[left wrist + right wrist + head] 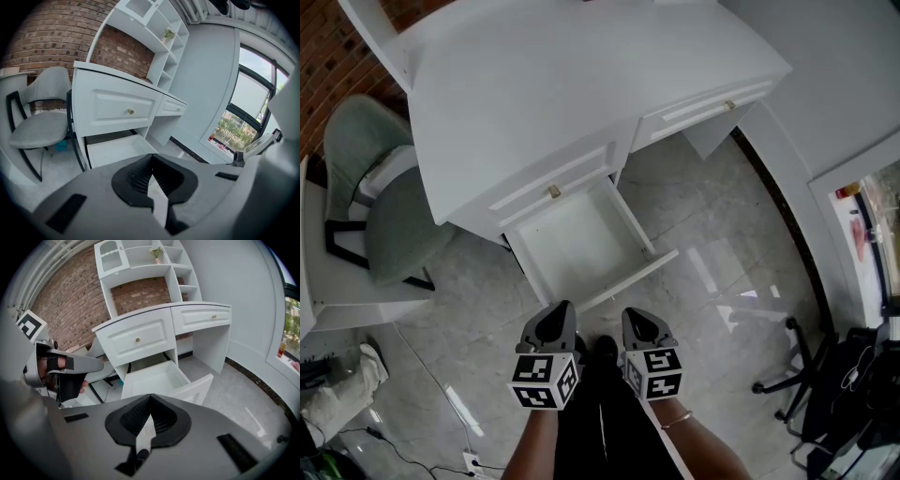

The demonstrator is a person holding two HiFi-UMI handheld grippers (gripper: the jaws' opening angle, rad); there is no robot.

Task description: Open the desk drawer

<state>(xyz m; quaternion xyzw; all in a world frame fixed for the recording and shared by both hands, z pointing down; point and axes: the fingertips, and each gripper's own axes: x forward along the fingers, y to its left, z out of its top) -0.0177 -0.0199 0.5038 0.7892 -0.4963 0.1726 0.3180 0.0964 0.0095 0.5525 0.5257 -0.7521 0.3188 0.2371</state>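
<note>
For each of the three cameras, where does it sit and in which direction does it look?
Head view: on the person's head, looking steeply down at the desk and its open drawer; both forearms, left tool and right tool show.
Left gripper view: on the left tool, facing the desk front and chair; its shut jaws show.
Right gripper view: on the right tool, facing the desk; its shut jaws, left tool and hand show.
Shared: all see the open drawer.

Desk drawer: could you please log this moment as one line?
lower drawer: open, empty | left gripper: shut, empty | right gripper: shut, empty
</note>
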